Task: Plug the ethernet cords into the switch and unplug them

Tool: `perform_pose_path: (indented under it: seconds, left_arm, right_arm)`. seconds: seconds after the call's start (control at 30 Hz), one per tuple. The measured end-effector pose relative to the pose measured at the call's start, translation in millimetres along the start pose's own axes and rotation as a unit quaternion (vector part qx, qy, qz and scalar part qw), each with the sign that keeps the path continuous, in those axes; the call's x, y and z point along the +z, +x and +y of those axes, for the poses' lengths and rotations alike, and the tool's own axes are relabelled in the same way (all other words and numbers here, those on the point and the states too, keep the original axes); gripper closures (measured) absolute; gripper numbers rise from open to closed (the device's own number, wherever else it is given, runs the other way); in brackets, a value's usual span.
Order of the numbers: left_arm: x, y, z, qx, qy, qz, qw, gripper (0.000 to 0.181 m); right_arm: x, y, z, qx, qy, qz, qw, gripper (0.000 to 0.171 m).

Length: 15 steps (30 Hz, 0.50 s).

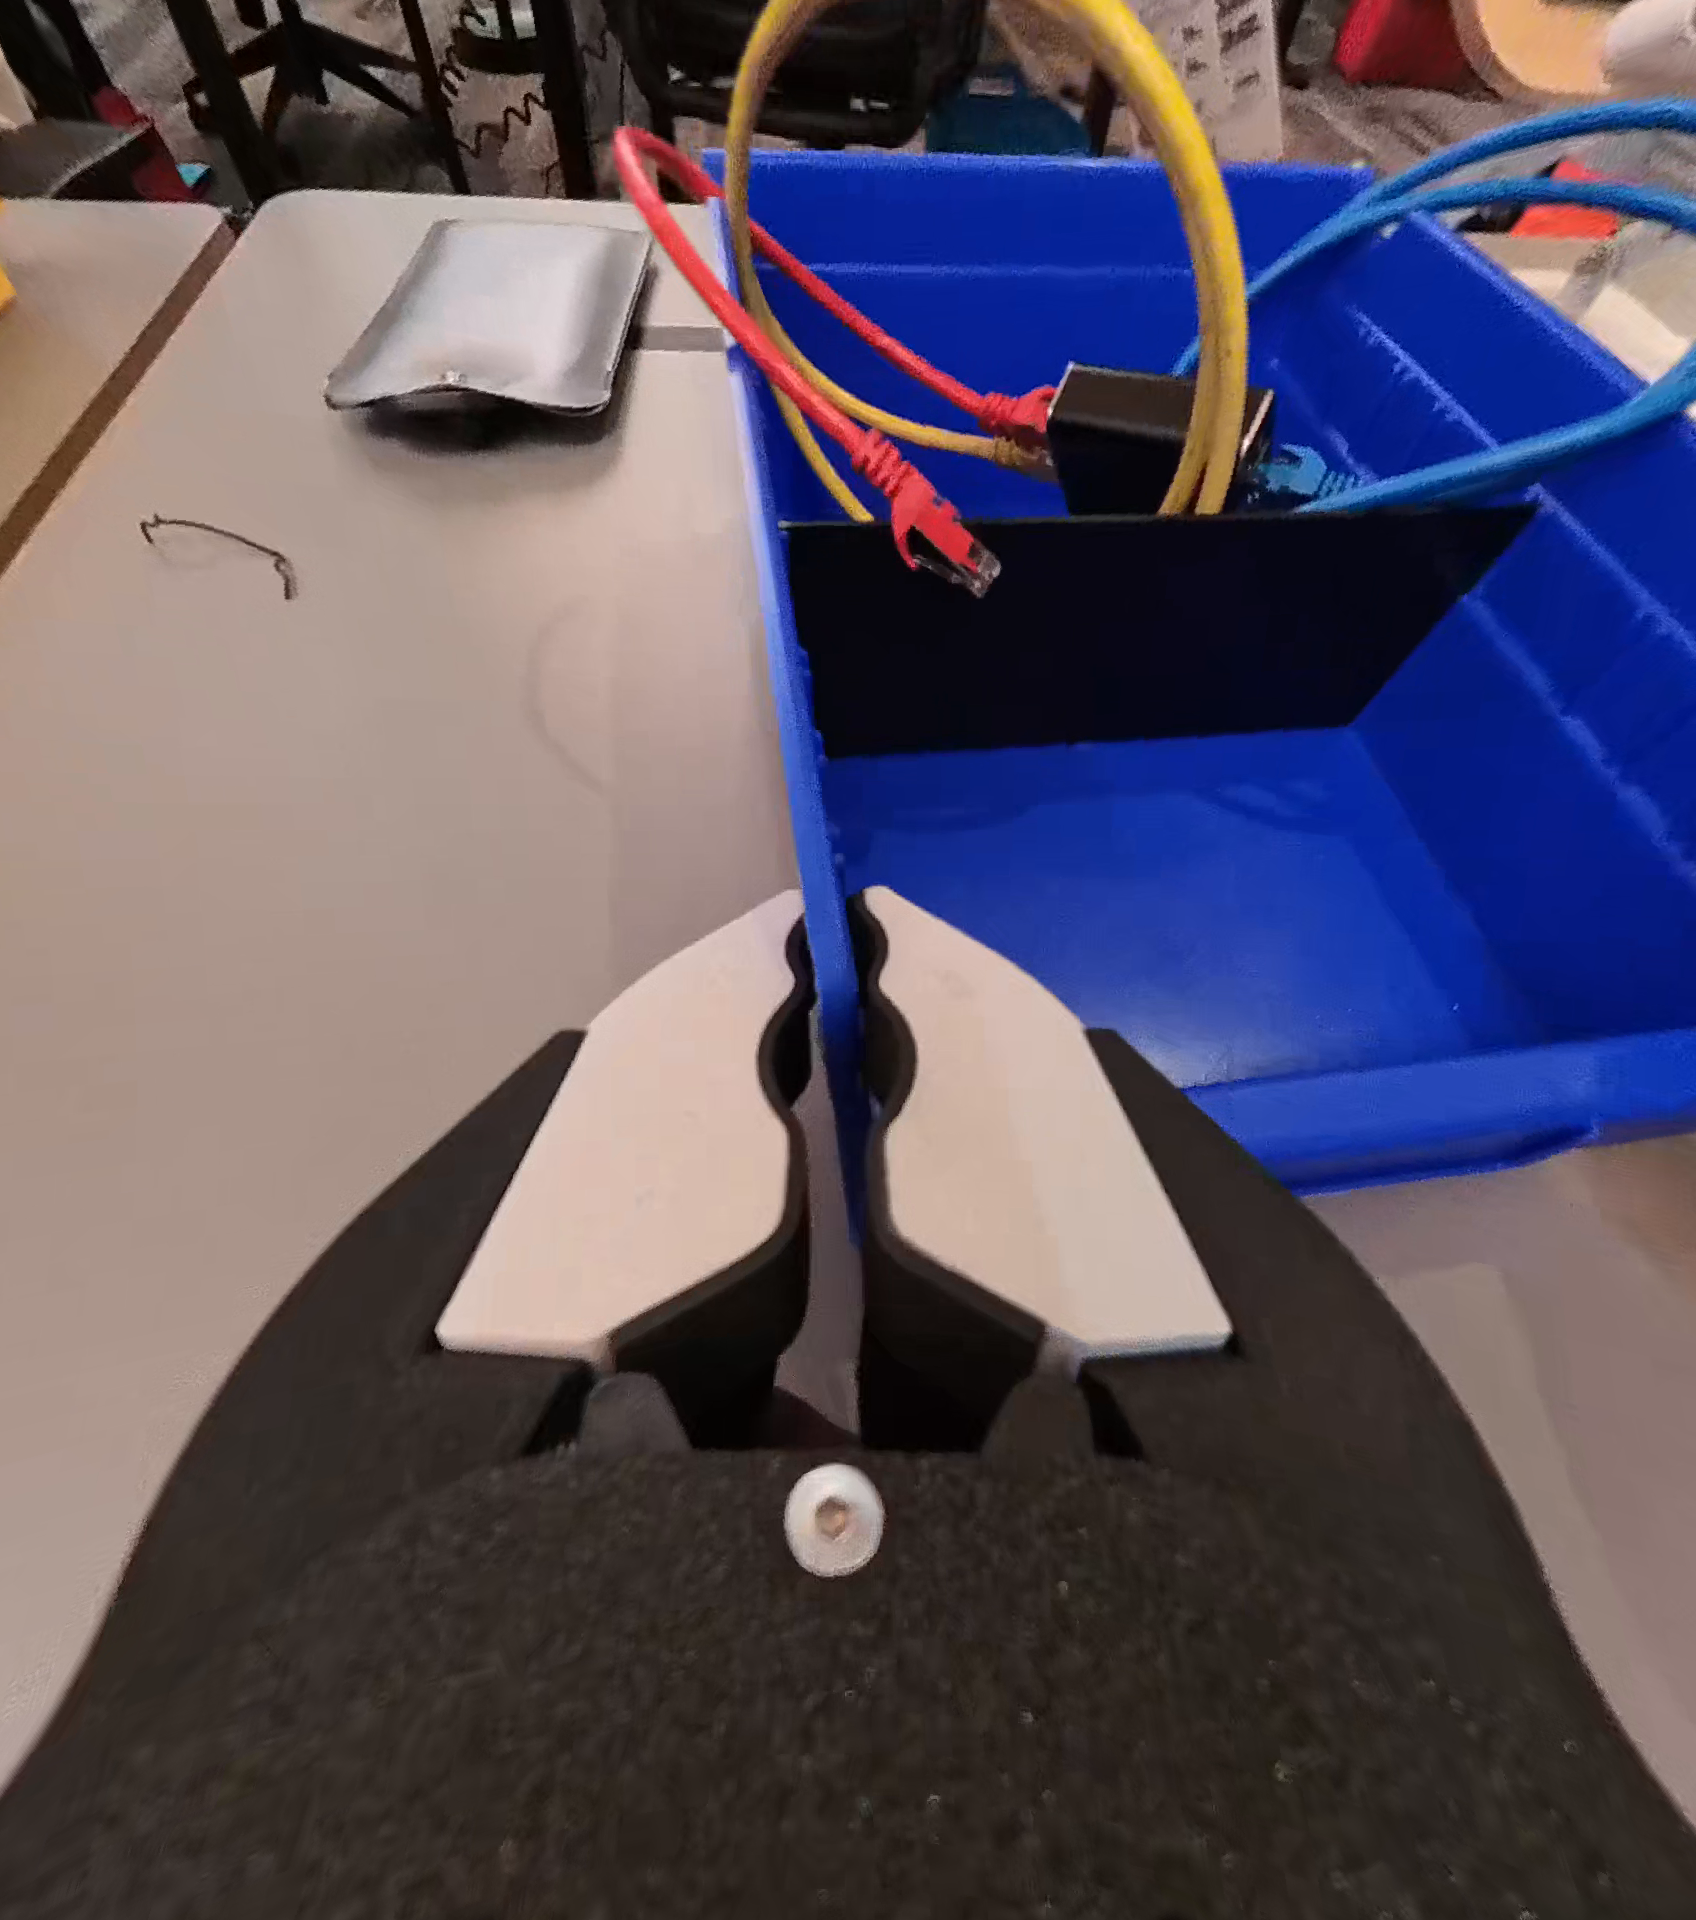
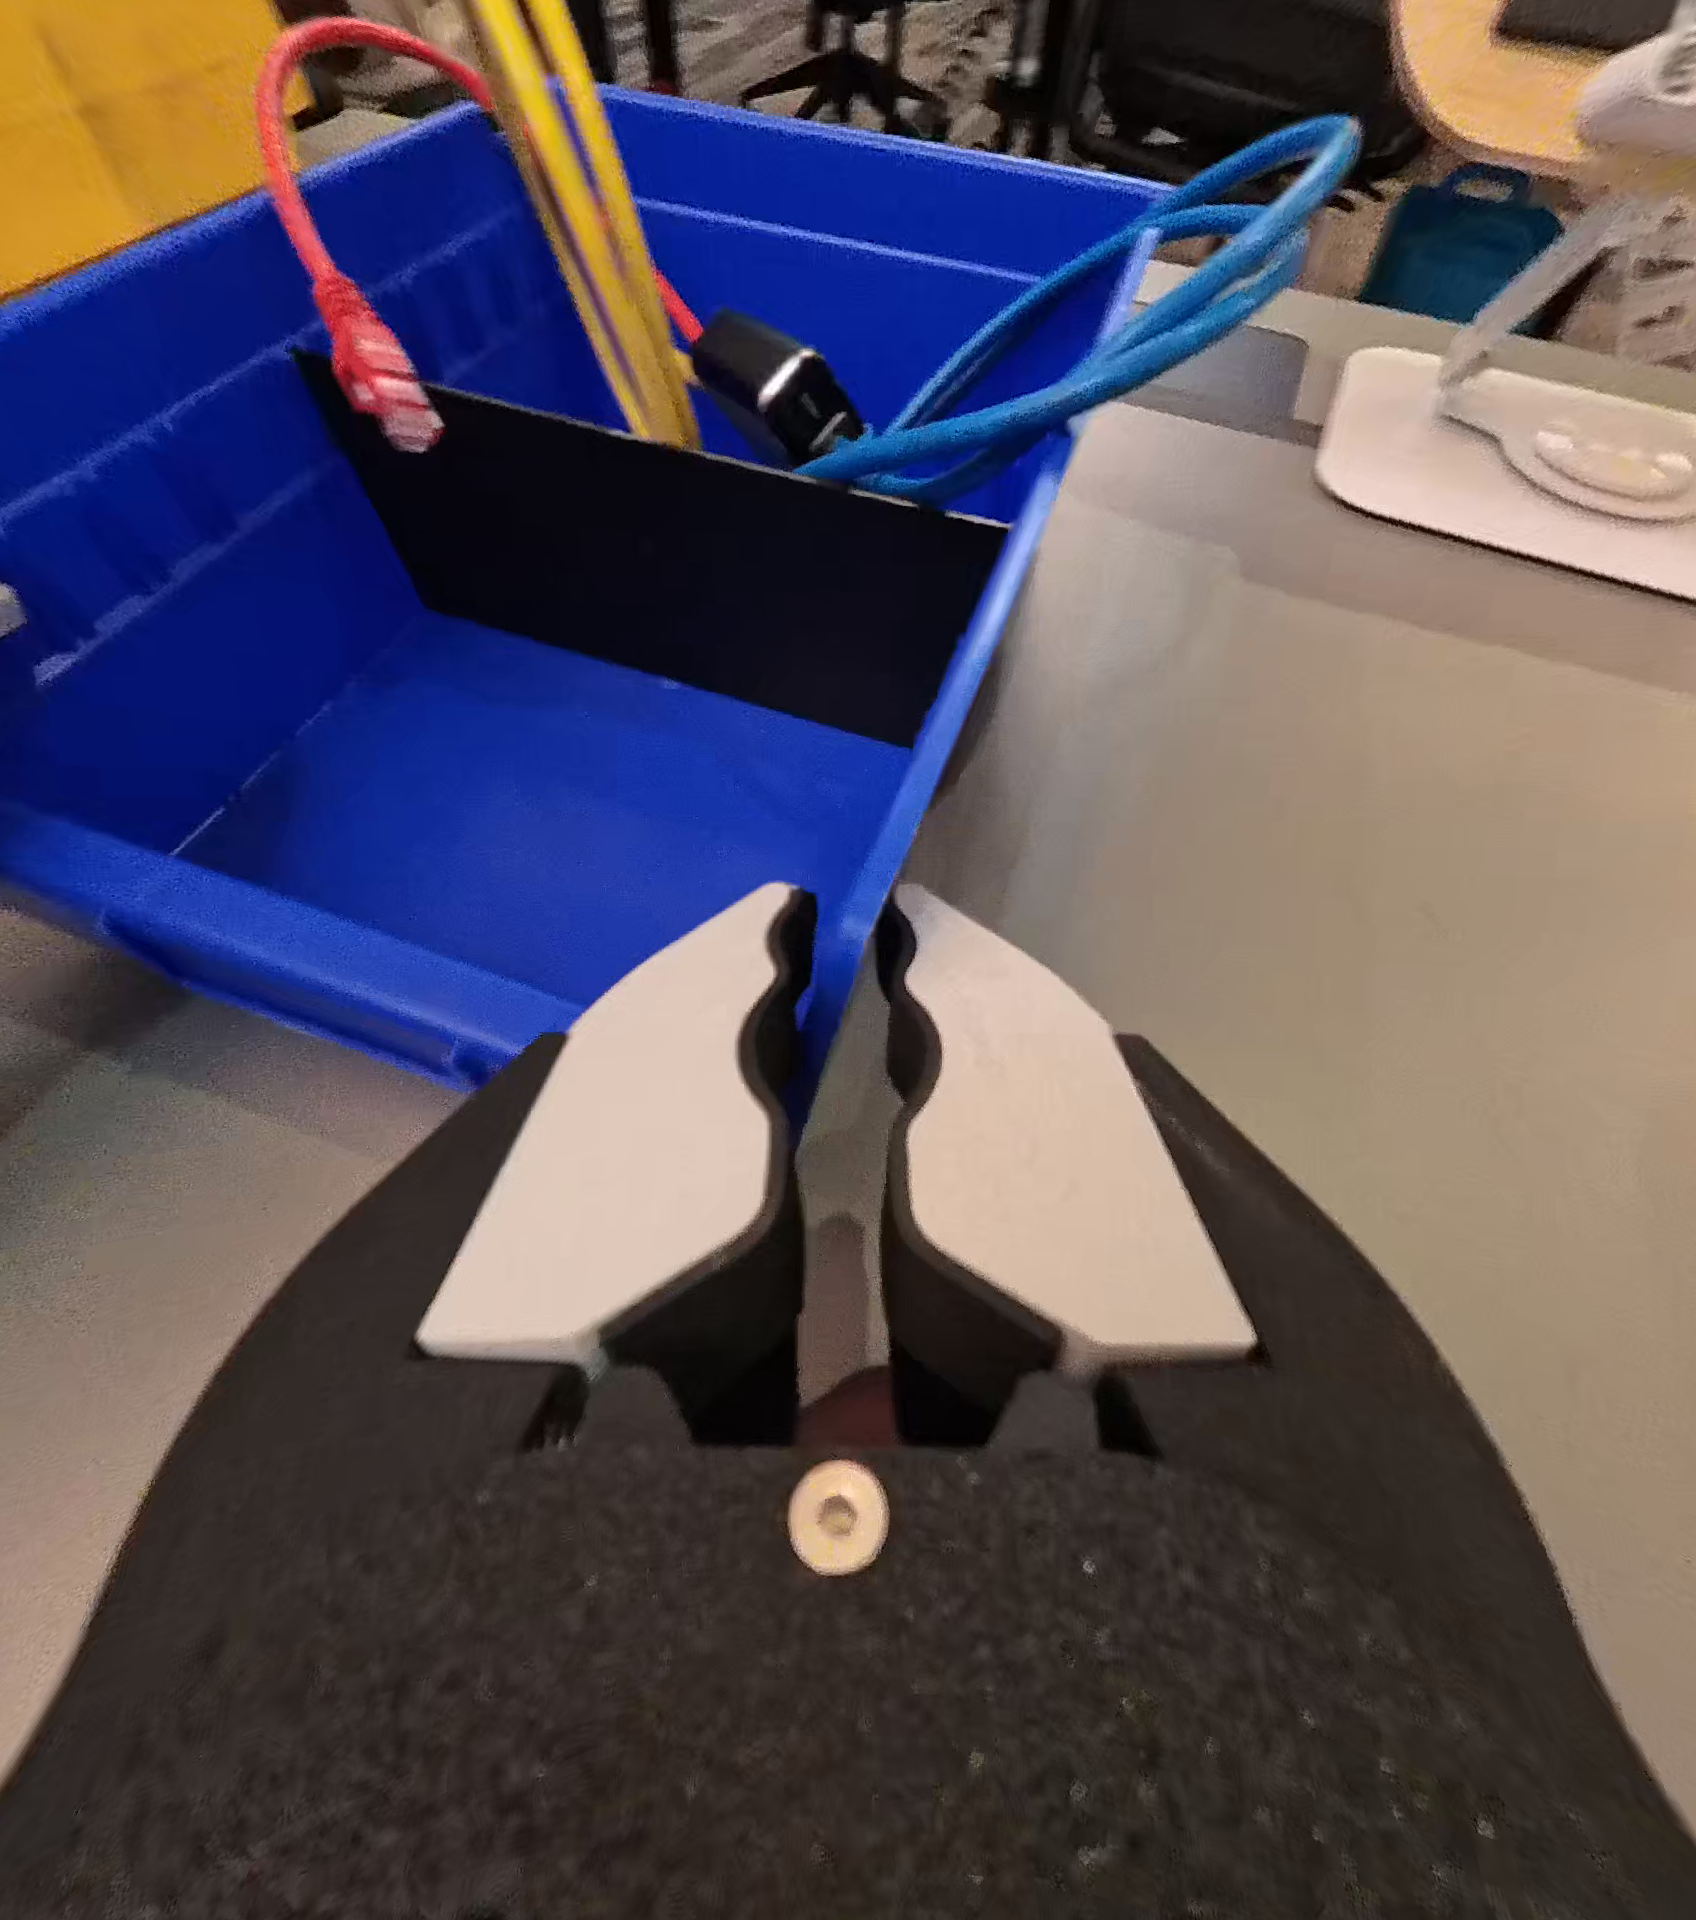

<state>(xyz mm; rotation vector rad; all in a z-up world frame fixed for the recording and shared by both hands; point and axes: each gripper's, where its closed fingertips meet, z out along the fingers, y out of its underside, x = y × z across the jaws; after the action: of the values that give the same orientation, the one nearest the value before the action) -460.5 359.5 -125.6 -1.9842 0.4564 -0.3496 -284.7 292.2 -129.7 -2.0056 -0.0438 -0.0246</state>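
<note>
Both tools grip the blue bin's point(image 1: 1239, 935) side walls — left tool point(image 1: 831, 909) clamped on the left wall, right tool point(image 2: 849, 904) on the right — while behind a black divider point(image 1: 1135, 623) the switch point(image 1: 1150, 426) holds yellow point(image 1: 1223, 291) and blue cords point(image 1: 1592, 416), the red cord's point(image 1: 802, 301) free plug point(image 1: 948, 545) dangling.

The left claw point(image 1: 833, 925) is clamped on the near left wall of a blue plastic bin point(image 1: 1343, 1101) sitting on a grey desk point(image 1: 304, 831). A black divider point(image 1: 1114, 634) splits the bin; the near compartment holds nothing. Behind the divider sits a small black switch point(image 1: 1124, 436), with a yellow cord point(image 1: 1218, 260) looping high above it and a blue cord point(image 1: 1592, 343) arching off to the right. A red cord point(image 1: 782, 281) has one end at the switch, while its other plug point(image 1: 937, 535) hangs loose over the divider's top edge. A dark pouch point(image 1: 491, 322) lies farther back on the desk.
</note>
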Motion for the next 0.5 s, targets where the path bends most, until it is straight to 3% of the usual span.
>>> perform_pose_path:
  seconds: [0.07,0.13,0.27,0.33,0.4,0.5]
  left_arm:
    - [-0.1,-0.4,-0.1,-0.012,0.007,-0.002,1.0,0.178]
    - [-1.5,2.2,0.3,-0.016,0.01,0.007,1.0,0.175]
    - [-16.7,0.9,-16.9,-0.038,0.052,0.005,0.998,0.156]
    - [-39.5,-10.1,-42.3,-0.052,0.138,-0.04,0.988,0.156]
    - [-65.9,-8.8,-64.9,-0.053,0.219,-0.064,0.972,0.156]
    - [-86.0,22.7,-77.7,-0.031,0.246,-0.072,0.966,0.156]
  right_arm:
    - [-3.3,-12.2,10.0,-0.005,-0.039,-0.092,0.995,0.141]
    - [-20.6,-15.3,20.7,0.039,-0.107,-0.198,0.974,0.139]
    - [-79.5,36.2,2.8,0.095,-0.064,-0.293,0.949,0.137]
    - [-108.1,82.8,2.7,0.083,-0.026,-0.282,0.956,0.134]
    - [-131.4,144.5,7.5,0.052,0.025,-0.222,0.973,0.134]
    - [-176.0,228.6,14.7,0.062,0.109,-0.166,0.978,0.133]
